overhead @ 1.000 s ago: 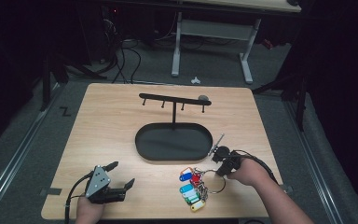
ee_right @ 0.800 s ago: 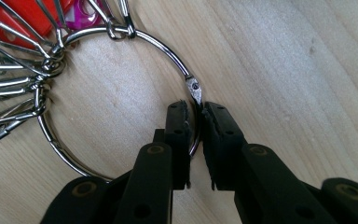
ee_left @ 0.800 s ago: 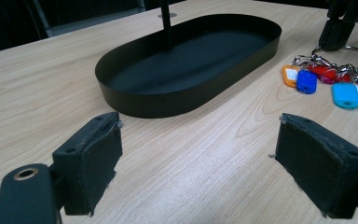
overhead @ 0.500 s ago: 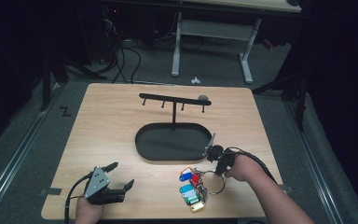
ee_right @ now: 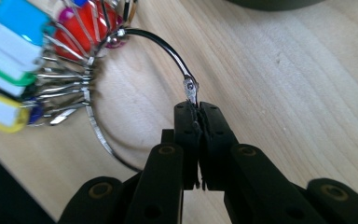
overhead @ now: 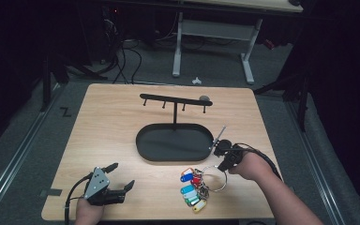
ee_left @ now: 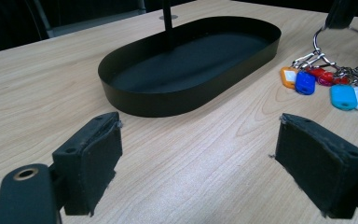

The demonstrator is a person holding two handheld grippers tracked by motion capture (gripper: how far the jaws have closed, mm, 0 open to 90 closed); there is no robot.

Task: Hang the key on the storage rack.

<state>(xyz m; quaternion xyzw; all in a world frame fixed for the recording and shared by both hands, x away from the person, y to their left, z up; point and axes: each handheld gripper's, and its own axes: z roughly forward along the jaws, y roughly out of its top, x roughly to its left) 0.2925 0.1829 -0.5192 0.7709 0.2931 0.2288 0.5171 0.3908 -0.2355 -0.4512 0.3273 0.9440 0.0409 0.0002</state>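
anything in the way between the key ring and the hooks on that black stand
Nothing visible. The right gripper is shut on the key ring. Between it and the hook bar lies only the stand's low oval tray, which the ring would have to be lifted over.

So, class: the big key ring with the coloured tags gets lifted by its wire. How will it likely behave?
The key ring is thin wire, pinched at one spot by the right gripper, so it will probably swing. The coloured tags hang on loose clips and should dangle, bunching at its lowest point. Smooth metal might slip.
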